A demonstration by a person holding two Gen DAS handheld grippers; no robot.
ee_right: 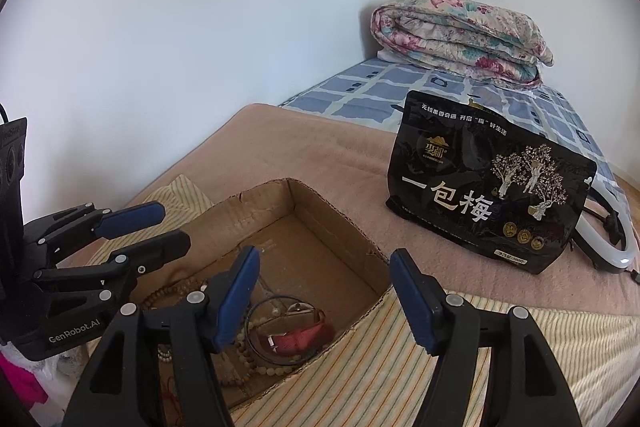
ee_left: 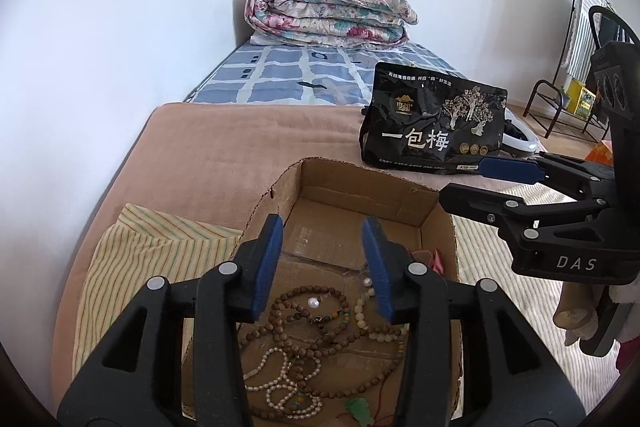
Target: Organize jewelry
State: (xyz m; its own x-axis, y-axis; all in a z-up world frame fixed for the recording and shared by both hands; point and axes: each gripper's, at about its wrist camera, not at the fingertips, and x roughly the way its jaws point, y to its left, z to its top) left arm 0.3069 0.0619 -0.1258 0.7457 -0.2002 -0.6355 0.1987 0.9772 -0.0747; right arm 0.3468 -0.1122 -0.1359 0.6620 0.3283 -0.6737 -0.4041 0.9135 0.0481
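Note:
An open cardboard box (ee_left: 360, 203) sits on a striped cloth on the bed. It holds brown wooden bead strands (ee_left: 320, 343), a pearl strand (ee_left: 276, 367), pale beads (ee_left: 376, 331) and a green pendant (ee_left: 360, 407). My left gripper (ee_left: 322, 223) hovers over the box's near half, open, with nothing between its blue pads. In the right wrist view the box (ee_right: 320, 223) also shows a dark bangle (ee_right: 280, 359) and a red piece (ee_right: 300, 339). My right gripper (ee_right: 324, 253) hangs open over the box's right corner, empty. Each gripper shows in the other's view: right (ee_left: 464, 181), left (ee_right: 174, 223).
A black snack bag (ee_left: 432, 123) stands upright just beyond the box, with a white ring light (ee_right: 616, 227) behind it. A folded floral quilt (ee_left: 328, 13) lies at the bed's far end. The wall runs along the left. A metal rack (ee_left: 560, 99) stands at the far right.

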